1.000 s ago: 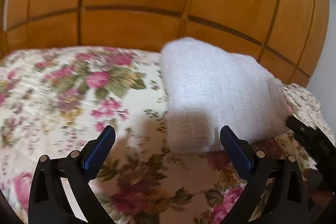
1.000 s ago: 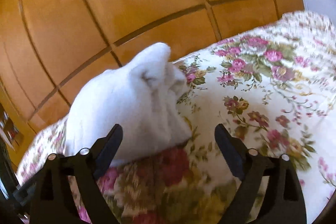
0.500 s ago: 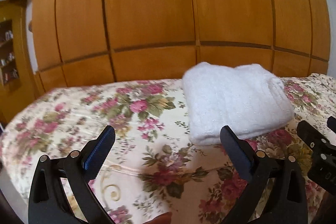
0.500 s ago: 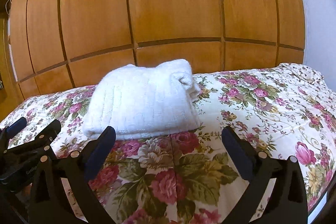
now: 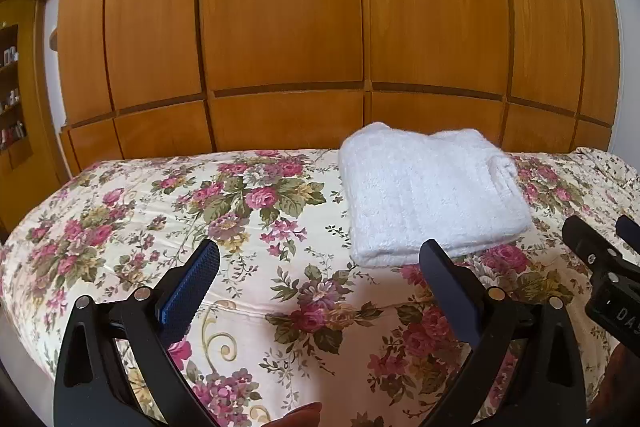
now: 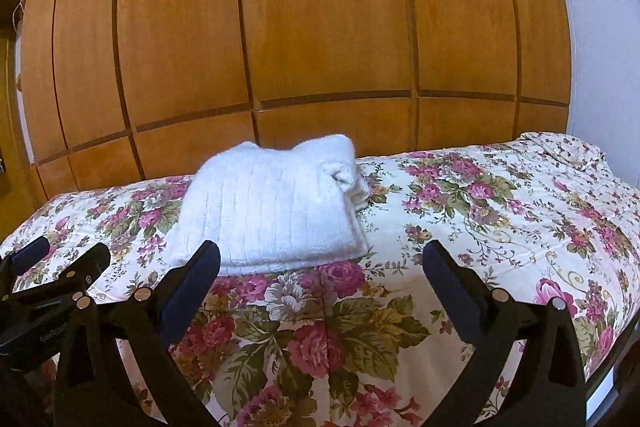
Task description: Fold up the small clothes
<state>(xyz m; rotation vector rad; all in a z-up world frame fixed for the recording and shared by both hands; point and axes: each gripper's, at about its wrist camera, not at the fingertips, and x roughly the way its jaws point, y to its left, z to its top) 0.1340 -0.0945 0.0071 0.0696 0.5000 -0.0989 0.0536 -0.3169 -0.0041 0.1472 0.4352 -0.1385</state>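
Evidently I've got both claws released and empty: the left gripper (image 5: 320,267) and right gripper (image 6: 320,267) hang over the floral bedspread (image 5: 168,211), jaws spread wide and touching nothing, which suits a finished fold. In the left view the folded white garment (image 5: 432,195) lies flat at about one o'clock, near the wooden wardrobe (image 5: 280,27). Its long axis seems to run crosswise, with the rolled cuff end pointing toward three o'clock.

White letters "DA" show on the right gripper (image 5: 612,307) body; faint print on the left gripper (image 6: 48,331) is unreadable.
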